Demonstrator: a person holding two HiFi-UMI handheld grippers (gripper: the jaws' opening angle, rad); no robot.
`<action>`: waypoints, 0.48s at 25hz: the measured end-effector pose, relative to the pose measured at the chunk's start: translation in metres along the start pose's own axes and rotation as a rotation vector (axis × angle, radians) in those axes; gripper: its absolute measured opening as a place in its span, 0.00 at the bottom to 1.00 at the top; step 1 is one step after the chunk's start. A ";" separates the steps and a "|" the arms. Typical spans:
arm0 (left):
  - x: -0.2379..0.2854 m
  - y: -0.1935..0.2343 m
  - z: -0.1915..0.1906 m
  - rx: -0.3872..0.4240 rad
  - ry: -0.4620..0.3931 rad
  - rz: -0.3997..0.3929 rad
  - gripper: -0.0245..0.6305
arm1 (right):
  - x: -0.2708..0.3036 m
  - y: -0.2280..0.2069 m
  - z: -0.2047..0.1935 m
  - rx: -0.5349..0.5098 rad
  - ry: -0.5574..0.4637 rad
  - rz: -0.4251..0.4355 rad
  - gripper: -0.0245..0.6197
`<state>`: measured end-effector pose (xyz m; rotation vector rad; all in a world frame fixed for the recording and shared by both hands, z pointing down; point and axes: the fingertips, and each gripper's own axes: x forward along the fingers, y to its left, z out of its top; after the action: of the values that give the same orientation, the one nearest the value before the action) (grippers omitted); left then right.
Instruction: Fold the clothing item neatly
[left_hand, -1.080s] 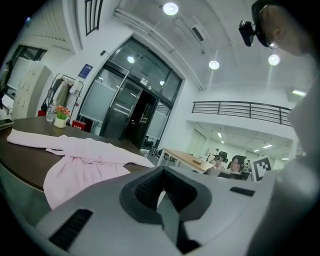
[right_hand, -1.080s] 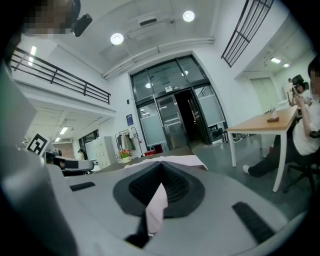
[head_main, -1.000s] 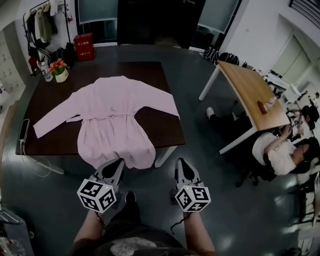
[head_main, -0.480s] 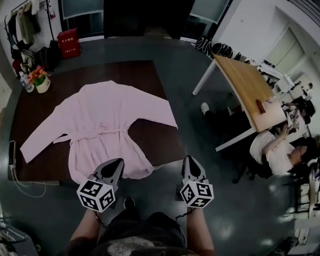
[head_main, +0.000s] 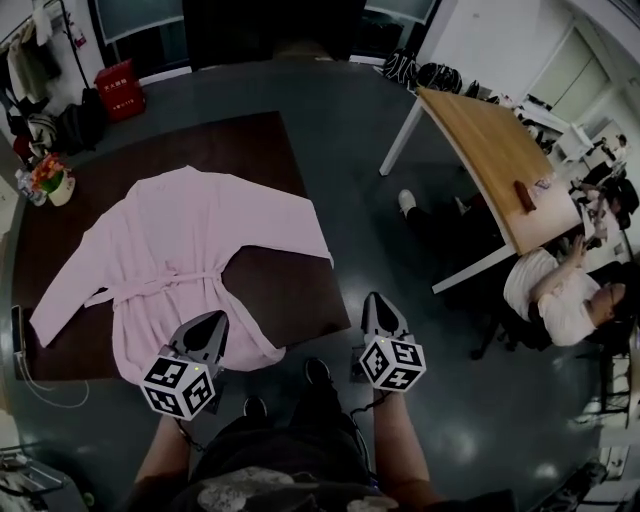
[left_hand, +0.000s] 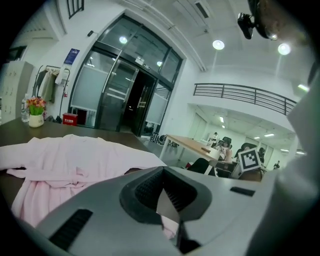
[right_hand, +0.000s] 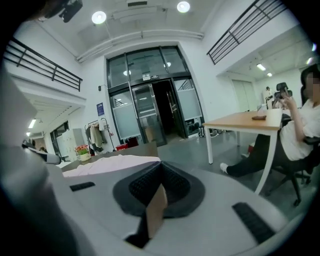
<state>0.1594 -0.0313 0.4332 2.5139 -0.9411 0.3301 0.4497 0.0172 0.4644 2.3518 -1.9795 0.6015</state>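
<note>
Both tools are held low in front of the person, side by side and well apart. The left gripper (head_main: 206, 328) has its jaws pressed together, with nothing pinched between them in the left gripper view. In the head view its tip overlaps the near hem of the pink robe (head_main: 190, 250); contact with the cloth cannot be confirmed. The right gripper (head_main: 377, 306) also has its jaws pressed together and empty. It sits over the grey floor, just off the near right corner of the dark table (head_main: 262, 140). The robe lies flat and open on that table. Its collar is toward the far side, both sleeves are spread outward, and a belt crosses the waist. The hem reaches the table's near edge. The left sleeve runs to the table's left end, and the right sleeve ends close to the right edge. A flower pot (head_main: 55, 182) stands at the far left corner of the table, apart from the robe. A red box (head_main: 118, 95) sits on the floor beyond. To the right stands a wooden table (head_main: 480, 150), with a seated person (head_main: 560, 300) at its near end.
</note>
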 end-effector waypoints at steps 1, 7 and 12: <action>0.011 -0.003 0.001 -0.006 0.001 0.020 0.05 | 0.013 -0.004 0.003 -0.002 0.008 0.026 0.02; 0.082 -0.033 0.011 -0.001 0.017 0.100 0.05 | 0.075 -0.031 0.004 -0.084 0.079 0.172 0.02; 0.127 -0.044 0.008 -0.038 0.037 0.156 0.05 | 0.103 -0.051 -0.038 -0.104 0.211 0.270 0.03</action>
<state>0.2835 -0.0775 0.4586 2.3974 -1.1209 0.4015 0.5003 -0.0601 0.5419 1.8905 -2.1851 0.7031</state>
